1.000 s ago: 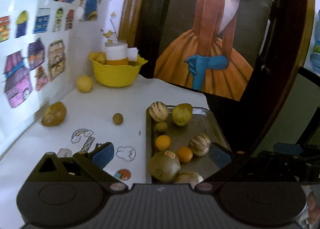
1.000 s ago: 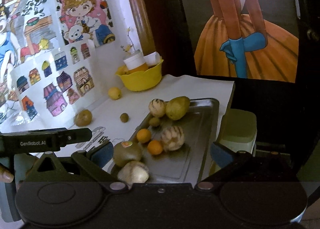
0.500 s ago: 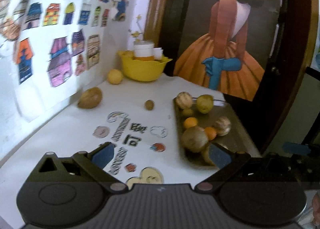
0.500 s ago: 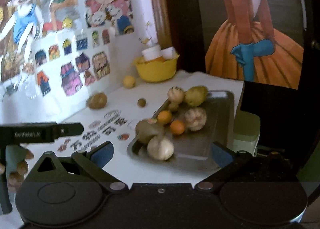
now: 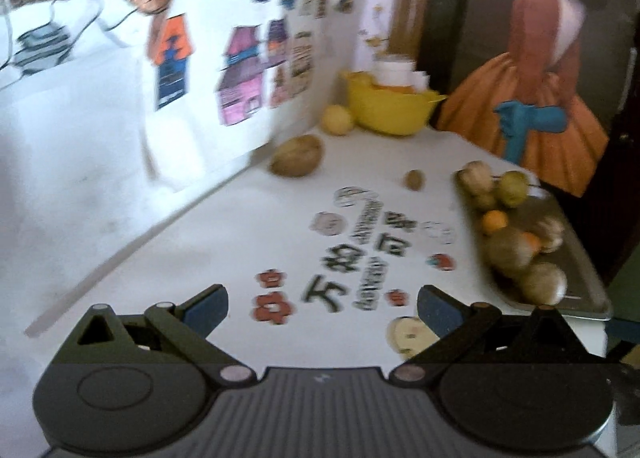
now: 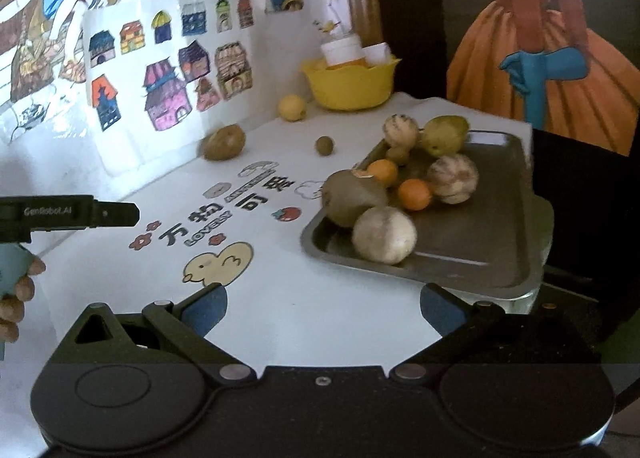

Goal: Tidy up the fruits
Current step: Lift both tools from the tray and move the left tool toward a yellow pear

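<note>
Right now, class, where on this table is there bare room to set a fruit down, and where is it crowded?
The right half of the metal tray is bare. So is the white tabletop between the duck sticker and the right gripper. The tray's left side is crowded: a kiwi, oranges and melons are bunched together.

My left gripper (image 5: pixel 322 308) is wide open with nothing between its blue pads (image 5: pixel 208 308). My right gripper (image 6: pixel 323 308) is wide open and empty too. I can see my left hand (image 6: pixel 16 294) wrapped around its handle.
</note>
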`<action>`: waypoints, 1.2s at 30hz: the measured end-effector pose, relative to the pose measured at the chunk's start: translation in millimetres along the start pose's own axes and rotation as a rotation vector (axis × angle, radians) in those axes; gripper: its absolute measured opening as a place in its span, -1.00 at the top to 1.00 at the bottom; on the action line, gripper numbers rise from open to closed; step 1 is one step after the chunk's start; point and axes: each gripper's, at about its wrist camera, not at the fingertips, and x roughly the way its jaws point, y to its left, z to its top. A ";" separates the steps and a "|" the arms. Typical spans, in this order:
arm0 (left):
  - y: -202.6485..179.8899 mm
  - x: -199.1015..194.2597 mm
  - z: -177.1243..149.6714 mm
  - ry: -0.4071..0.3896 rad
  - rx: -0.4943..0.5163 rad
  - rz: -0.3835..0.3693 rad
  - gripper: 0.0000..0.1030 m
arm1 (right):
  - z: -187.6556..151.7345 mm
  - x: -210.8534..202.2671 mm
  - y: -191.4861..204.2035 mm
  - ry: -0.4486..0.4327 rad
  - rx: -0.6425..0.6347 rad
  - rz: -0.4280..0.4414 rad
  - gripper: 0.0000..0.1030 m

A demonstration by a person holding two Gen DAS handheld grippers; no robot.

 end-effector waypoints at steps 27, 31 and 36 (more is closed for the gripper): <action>3.6 69.5 71.4 -0.038 0.251 0.183 -0.99 | 107.5 75.4 4.0 0.027 -0.209 0.081 -0.99; -2.0 92.0 78.4 -0.049 0.295 0.176 -0.99 | 134.9 98.4 3.9 0.039 -0.189 0.088 -0.99; -6.9 122.3 84.6 -0.039 0.304 0.172 -0.99 | 163.7 140.5 4.2 0.085 -0.168 0.067 -0.99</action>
